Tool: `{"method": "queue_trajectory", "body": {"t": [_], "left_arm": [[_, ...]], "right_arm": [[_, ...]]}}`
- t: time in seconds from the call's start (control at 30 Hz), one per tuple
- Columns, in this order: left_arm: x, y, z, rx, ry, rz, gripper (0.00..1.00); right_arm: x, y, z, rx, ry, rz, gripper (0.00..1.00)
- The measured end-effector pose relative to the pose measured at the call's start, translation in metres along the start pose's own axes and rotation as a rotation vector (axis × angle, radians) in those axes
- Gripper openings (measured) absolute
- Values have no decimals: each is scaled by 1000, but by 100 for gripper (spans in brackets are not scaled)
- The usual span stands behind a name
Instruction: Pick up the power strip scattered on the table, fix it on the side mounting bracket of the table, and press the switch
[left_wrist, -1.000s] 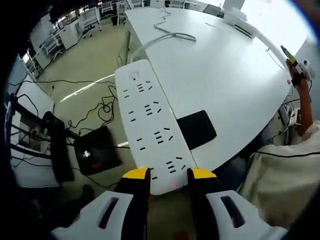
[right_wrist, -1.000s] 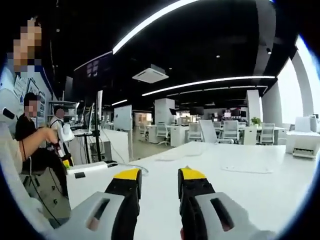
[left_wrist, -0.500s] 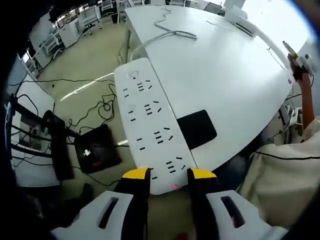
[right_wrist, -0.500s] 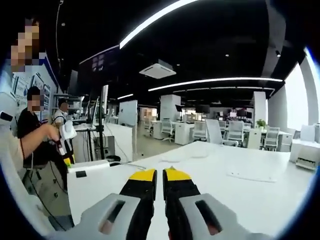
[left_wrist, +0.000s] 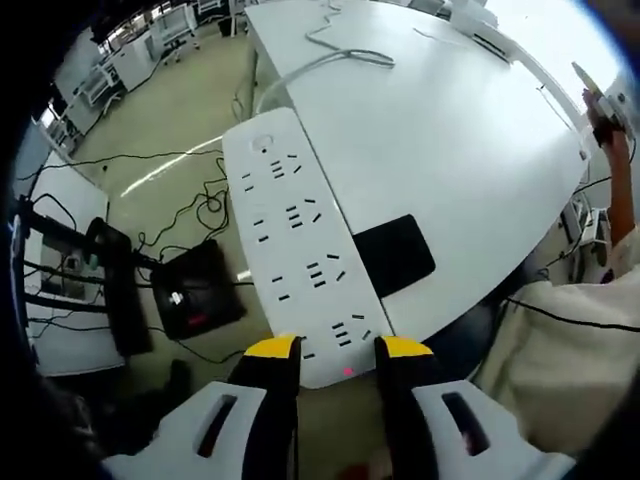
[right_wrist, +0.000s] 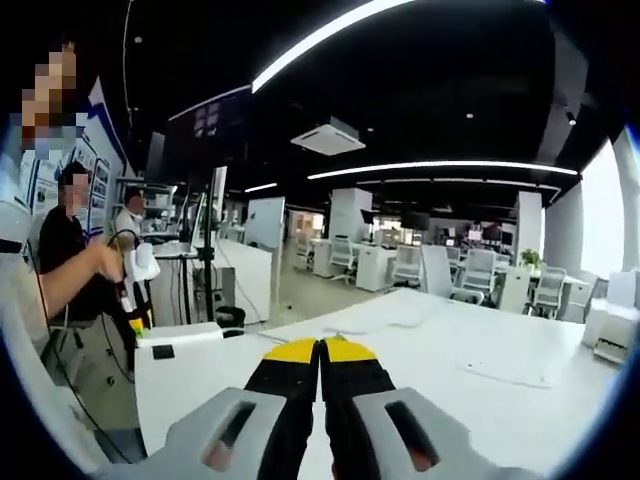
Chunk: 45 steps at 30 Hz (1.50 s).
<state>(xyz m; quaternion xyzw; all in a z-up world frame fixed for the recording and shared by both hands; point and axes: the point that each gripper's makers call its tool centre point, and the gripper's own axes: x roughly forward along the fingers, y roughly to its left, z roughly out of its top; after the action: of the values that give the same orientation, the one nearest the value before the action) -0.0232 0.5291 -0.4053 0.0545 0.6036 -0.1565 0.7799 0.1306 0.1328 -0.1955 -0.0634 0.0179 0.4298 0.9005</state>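
Left gripper (left_wrist: 338, 348): the near end of the strip (left_wrist: 300, 250) is held, mid frame.
Right gripper (right_wrist: 320, 349): jaws closed tight, nothing held, above the table (right_wrist: 500, 395).
Strip: beside the black pad (left_wrist: 393, 255).

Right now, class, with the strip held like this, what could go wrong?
1. The left tongs pinch the power strip only at its near end; the long free end could sag or twist loose.
2. Much of the strip hangs past the table edge, over the floor, so a slip likely means a drop.
3. The right tongs are shut and empty, giving no support.
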Motion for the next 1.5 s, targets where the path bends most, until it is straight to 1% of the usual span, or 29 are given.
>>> {"method": "queue_trajectory", "body": {"t": [0.13,0.2,0.3,0.43,0.53,0.67,0.83,0.87,0.93,1.03,1.1,1.3,1.43,1.5], "left_arm": [[0,0,0,0,4,3,35],[0,0,0,-1,7,3,35],[0,0,1,-1,17,3,35],[0,0,1,-2,22,6,35],[0,-1,0,2,11,2,35],[-1,-3,-1,-5,-2,6,35],[-1,-3,0,-6,2,0,35],[-1,-3,0,-2,3,-2,35],[0,-4,0,-1,6,-1,35],[0,-5,0,1,13,6,35],[-1,-4,0,5,21,6,35],[-1,-5,0,9,33,0,35],[-1,-5,-1,8,26,1,35],[-2,-4,-1,6,18,0,35]], "right_arm": [[10,5,5,-5,31,22,0],[18,6,1,-9,77,27,0],[30,8,-1,-14,115,42,0],[44,16,-1,-20,157,73,0],[52,20,1,-16,174,90,0],[66,28,8,11,187,115,0],[84,42,14,4,207,150,0],[89,48,15,5,217,169,0],[96,53,16,5,222,182,0],[105,67,16,26,266,237,0],[113,72,19,17,264,245,0],[133,91,26,-1,291,300,0],[143,99,29,-12,314,329,0],[148,104,32,-31,324,342,0]]}}
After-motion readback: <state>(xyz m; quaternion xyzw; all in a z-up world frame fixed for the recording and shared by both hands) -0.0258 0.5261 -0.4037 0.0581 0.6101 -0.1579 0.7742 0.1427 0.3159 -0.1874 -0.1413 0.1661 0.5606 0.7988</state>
